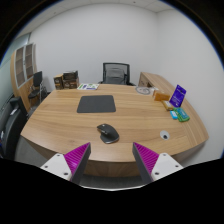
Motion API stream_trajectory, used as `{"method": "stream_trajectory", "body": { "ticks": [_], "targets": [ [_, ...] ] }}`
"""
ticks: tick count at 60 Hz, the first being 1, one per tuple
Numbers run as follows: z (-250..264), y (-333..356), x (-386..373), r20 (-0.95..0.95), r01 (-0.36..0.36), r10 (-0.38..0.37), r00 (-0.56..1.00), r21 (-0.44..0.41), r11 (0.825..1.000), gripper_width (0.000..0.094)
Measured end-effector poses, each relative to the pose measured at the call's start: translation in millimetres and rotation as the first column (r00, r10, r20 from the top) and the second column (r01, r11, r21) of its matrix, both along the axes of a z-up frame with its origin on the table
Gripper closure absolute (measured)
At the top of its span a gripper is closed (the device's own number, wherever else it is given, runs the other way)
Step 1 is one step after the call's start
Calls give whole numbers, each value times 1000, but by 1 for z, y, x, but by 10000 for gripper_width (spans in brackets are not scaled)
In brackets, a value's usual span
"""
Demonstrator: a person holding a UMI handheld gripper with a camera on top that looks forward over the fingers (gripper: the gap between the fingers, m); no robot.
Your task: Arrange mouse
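A dark grey computer mouse [107,132] lies on the wooden conference table [60,125], just ahead of my fingers and between their lines. A dark mouse mat [97,103] lies farther on, near the table's middle. My gripper [111,160] is open and empty, held above the table's near edge. Its purple pads [150,157] stand wide apart.
A black office chair [116,72] stands at the table's far side. Boxes [69,79] sit at the far left of the table. A purple box [178,95] and a teal item [180,115] sit at the right. A small white object [165,132] lies near the right edge.
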State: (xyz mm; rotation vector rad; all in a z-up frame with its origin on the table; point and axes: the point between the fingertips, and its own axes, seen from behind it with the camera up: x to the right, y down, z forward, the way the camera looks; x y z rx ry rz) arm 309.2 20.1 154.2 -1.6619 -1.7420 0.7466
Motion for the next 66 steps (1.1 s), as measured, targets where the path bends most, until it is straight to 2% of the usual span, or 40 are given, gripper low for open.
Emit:
{"method": "stream_trajectory", "body": {
  "ticks": [41,49,66],
  "targets": [
    [-132,-8,-127,79,-52,53,995,-16,999,75],
    [-150,-5,-145,97,-48,48,994,-7,999,75],
    [-167,2,-181,106,-6,12,994,-55,998,71]
  ]
}}
